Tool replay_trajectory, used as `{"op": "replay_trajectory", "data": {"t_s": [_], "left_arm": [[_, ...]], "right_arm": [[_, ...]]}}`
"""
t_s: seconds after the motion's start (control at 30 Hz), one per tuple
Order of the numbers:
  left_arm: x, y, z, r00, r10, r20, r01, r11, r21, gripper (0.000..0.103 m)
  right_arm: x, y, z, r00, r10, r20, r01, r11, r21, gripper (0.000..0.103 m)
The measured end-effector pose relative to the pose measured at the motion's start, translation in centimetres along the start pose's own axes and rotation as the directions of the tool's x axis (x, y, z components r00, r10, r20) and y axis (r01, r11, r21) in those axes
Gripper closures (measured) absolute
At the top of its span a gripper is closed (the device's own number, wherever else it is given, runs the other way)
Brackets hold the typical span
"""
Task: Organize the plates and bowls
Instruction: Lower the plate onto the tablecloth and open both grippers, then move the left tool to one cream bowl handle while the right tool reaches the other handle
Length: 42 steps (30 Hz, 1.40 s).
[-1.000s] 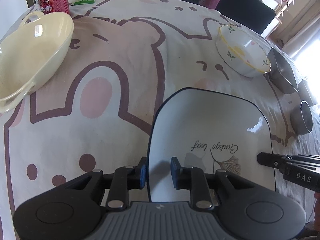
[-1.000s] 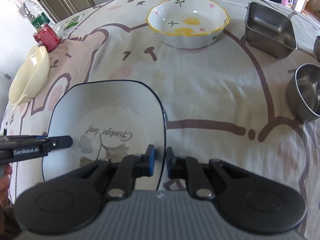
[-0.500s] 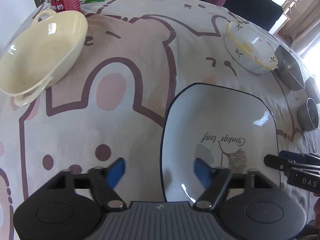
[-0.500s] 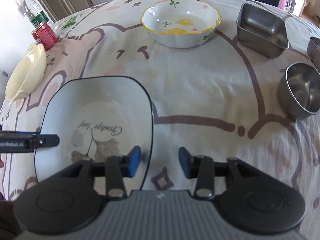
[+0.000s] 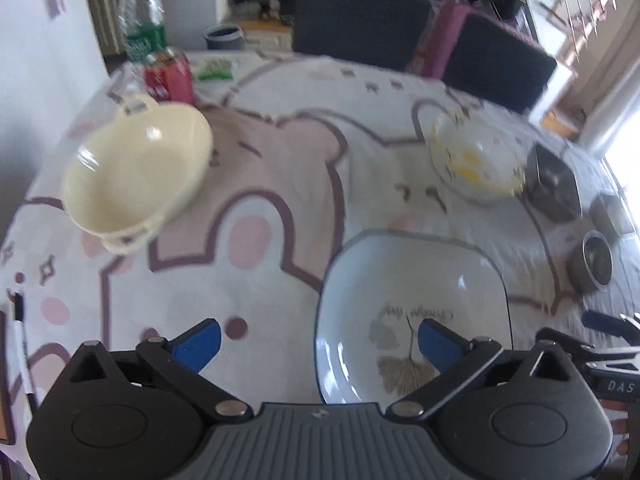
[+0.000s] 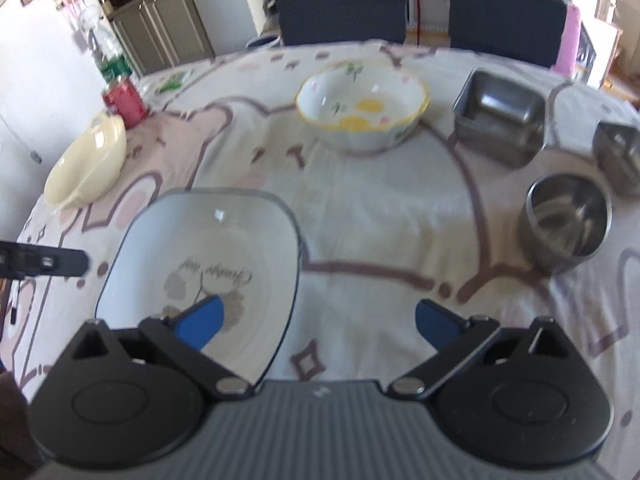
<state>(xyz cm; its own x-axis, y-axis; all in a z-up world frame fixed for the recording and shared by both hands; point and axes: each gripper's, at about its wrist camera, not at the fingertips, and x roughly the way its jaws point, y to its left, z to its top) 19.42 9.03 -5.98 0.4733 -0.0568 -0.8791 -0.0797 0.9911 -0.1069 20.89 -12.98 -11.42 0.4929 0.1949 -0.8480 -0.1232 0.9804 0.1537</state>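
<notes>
Both my tongs point steeply down at the tabletop (image 6: 380, 216). The left tongs (image 5: 320, 340) and right tongs (image 6: 320, 318) are opening wide, gripping nothing. The square plate (image 5: 416, 300) lies flat between them.

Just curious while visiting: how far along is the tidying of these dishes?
Early. The square plate lies on the table; both hand-held grippers, left and right, are opening with nothing gripped. The cream bowl, flowered bowl and steel containers sit apart, unstacked.
</notes>
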Motion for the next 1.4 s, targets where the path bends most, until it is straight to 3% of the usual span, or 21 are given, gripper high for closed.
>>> {"op": "replay_trajectory", "data": {"t_s": [0.13, 0.27, 0.43, 0.57, 0.77, 0.87, 0.97, 1.1, 1.17, 1.3, 1.4], "left_arm": [[-2.5, 1.1, 1.5, 0.99, 0.058, 0.128, -0.05, 0.996, -0.07, 0.0], [-4.2, 3.1, 2.9, 0.963, 0.121, 0.24, -0.08, 0.981, -0.176, 0.0], [-5.0, 5.3, 4.7, 0.926, 0.205, 0.316, -0.121, 0.956, -0.267, 0.0], [-4.8, 7.5, 5.8, 0.909, 0.238, 0.342, -0.138, 0.947, -0.292, 0.0], [-3.1, 11.8, 7.0, 0.896, 0.286, 0.341, -0.18, 0.933, -0.31, 0.0], [-2.2, 13.8, 7.4, 0.89, 0.298, 0.346, -0.189, 0.931, -0.313, 0.0], [-1.0, 15.3, 7.8, 0.887, 0.298, 0.353, -0.191, 0.932, -0.307, 0.0], [0.2, 17.1, 8.2, 0.898, 0.258, 0.357, -0.148, 0.94, -0.307, 0.0], [0.5, 17.5, 8.4, 0.895, 0.247, 0.37, -0.134, 0.943, -0.305, 0.0], [0.6, 18.3, 8.6, 0.884, 0.234, 0.405, -0.122, 0.951, -0.284, 0.0], [0.5, 18.9, 8.5, 0.876, 0.226, 0.425, -0.111, 0.954, -0.278, 0.0]], "right_arm": [[-1.6, 0.2, 1.7, 0.996, 0.009, 0.092, -0.008, 1.0, -0.014, 0.0], [-3.0, 1.5, 4.1, 0.983, 0.023, 0.181, -0.019, 1.0, -0.025, 0.0], [-3.4, 3.7, 7.0, 0.961, 0.074, 0.268, -0.066, 0.997, -0.038, 0.0], [-2.4, 5.8, 8.8, 0.944, 0.14, 0.299, -0.139, 0.99, -0.025, 0.0], [0.6, 10.3, 10.8, 0.913, 0.228, 0.338, -0.25, 0.968, 0.023, 0.0], [2.7, 12.9, 11.2, 0.908, 0.26, 0.328, -0.296, 0.953, 0.063, 0.0], [4.9, 15.2, 11.0, 0.906, 0.305, 0.292, -0.347, 0.933, 0.1, 0.0], [8.2, 17.8, 10.2, 0.907, 0.347, 0.239, -0.395, 0.898, 0.196, 0.0], [9.7, 19.1, 9.4, 0.902, 0.374, 0.216, -0.422, 0.87, 0.256, 0.003], [12.1, 21.4, 8.1, 0.872, 0.458, 0.174, -0.489, 0.799, 0.35, 0.024], [13.9, 22.7, 6.7, 0.864, 0.484, 0.136, -0.492, 0.757, 0.431, 0.041]]}}
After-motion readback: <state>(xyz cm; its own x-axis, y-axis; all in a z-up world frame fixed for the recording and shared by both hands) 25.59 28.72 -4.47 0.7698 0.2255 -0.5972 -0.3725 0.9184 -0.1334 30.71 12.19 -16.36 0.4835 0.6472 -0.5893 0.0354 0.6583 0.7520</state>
